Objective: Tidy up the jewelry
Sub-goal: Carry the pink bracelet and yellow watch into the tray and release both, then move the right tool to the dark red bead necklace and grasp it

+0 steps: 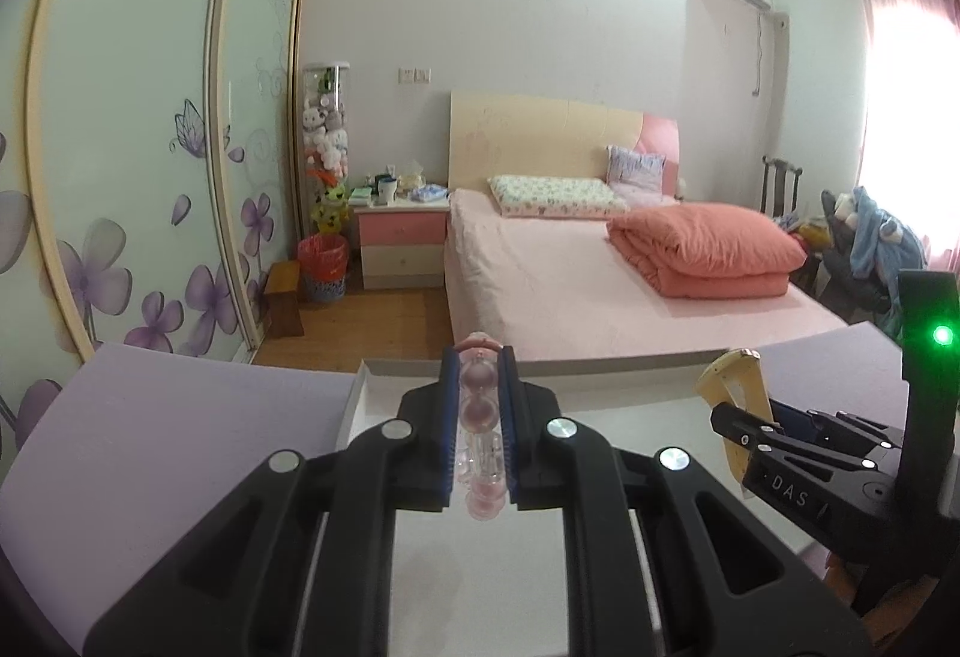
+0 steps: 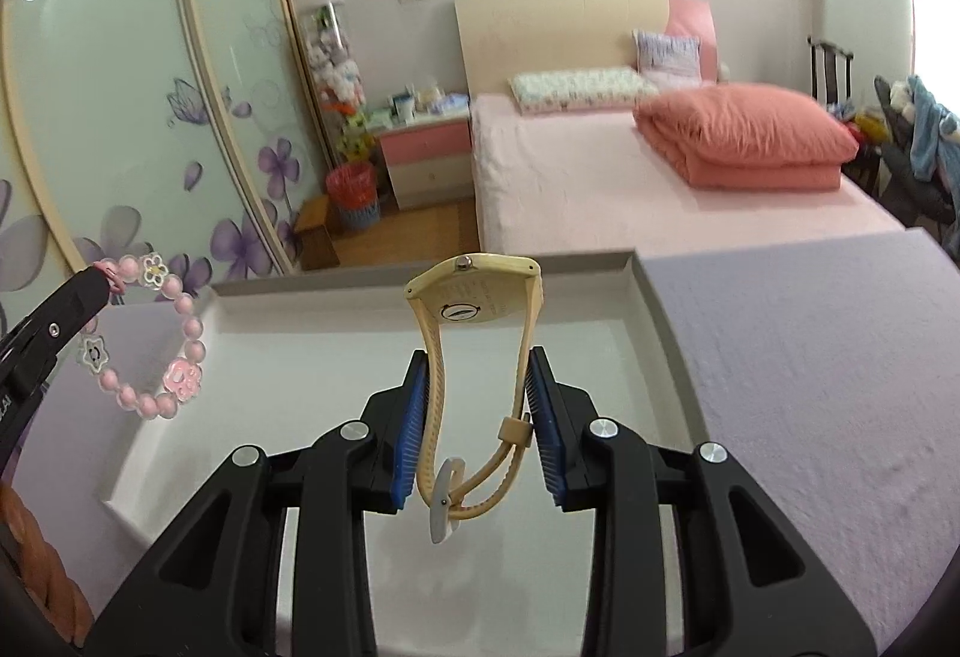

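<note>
My left gripper (image 1: 478, 357) is shut on a pink bead bracelet (image 1: 478, 411), seen edge-on between its blue pads. In the right wrist view the bracelet (image 2: 174, 342) hangs as a loop with flower and paw charms from the left gripper (image 2: 102, 276) at the left. My right gripper (image 2: 478, 369) is shut on a cream wristwatch (image 2: 474, 297), its pads pressing the strap on both sides, the case at the top and the buckle hanging below. In the left wrist view the watch (image 1: 735, 375) and the right gripper (image 1: 729, 417) show at the right. Both hang over a white open box (image 2: 645, 309).
The box lies on a lilac foam mat (image 2: 810, 357) covering the table. Beyond the table edge stand a pink bed (image 1: 600, 285) with a folded quilt, a nightstand (image 1: 401, 243) and flowered wardrobe doors (image 1: 138, 147). A brown braided thing (image 2: 30, 555) shows at the lower left.
</note>
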Demonstrator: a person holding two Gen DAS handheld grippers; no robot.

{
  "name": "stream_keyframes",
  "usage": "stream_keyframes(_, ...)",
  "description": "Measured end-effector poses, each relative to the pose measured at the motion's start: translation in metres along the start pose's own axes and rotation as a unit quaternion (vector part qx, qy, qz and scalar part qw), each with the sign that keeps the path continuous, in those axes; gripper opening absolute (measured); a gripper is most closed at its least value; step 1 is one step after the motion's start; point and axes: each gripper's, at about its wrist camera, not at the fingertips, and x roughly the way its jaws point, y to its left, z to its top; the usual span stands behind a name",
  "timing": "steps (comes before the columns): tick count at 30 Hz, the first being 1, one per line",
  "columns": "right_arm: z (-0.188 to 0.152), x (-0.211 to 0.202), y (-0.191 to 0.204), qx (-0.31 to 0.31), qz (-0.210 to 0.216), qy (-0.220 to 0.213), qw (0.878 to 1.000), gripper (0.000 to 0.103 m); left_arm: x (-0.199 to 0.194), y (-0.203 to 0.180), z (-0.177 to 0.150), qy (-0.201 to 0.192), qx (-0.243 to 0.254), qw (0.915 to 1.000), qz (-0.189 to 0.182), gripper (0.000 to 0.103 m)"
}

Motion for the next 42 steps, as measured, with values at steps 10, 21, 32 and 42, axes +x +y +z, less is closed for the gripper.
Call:
stream_keyframes(10,0.003,0.025,-0.007,0.021,-0.010,0.059,0.998,0.043,0.047,0.012,-0.001,0.039,-0.014,0.9991,0.003,0.014)
stream_keyframes(21,0.010,0.007,-0.005,0.014,-0.013,0.023,1.000,0.054,0.043,0.011,-0.001,0.035,-0.014,0.9993,0.005,0.022)
stream_keyframes(32,0.010,-0.027,-0.010,0.017,-0.018,-0.005,1.000,0.056,0.009,0.022,0.005,0.021,-0.022,0.9995,0.007,0.026)
stream_keyframes(42,-0.011,-0.093,-0.018,0.012,-0.024,-0.049,0.998,0.064,-0.072,0.032,-0.003,-0.008,-0.026,0.9995,0.013,0.048)
